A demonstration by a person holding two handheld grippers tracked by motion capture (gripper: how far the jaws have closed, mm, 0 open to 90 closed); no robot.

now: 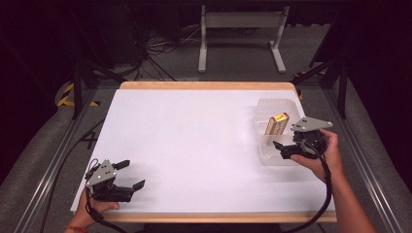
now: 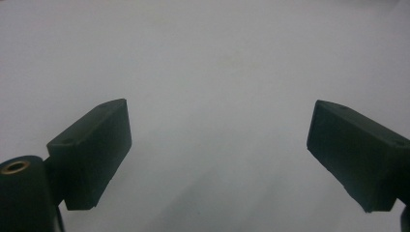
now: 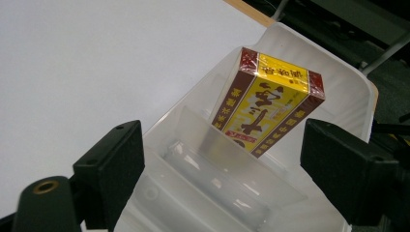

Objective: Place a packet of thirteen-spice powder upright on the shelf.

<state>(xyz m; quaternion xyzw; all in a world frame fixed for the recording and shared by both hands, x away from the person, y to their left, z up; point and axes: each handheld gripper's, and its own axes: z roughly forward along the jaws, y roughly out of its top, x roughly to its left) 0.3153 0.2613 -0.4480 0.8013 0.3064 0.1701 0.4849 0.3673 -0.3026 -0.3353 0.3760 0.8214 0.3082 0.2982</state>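
While the box leans in the bin, the placing looks all but done.

Propped at a tilt against a clear divider, the yellow and brown box (image 3: 267,104) stands inside the translucent plastic bin (image 1: 263,156) near the right edge of the white table (image 1: 184,145). Nothing touches it: the right gripper (image 3: 222,164) sits just in front of the bin with its jaws spread wide and empty, the box beyond them. Well apart, at the near left corner, the left gripper (image 1: 130,174) rests with jaws wide, holding nothing. I'd judge only the right hand's pull-back remains.
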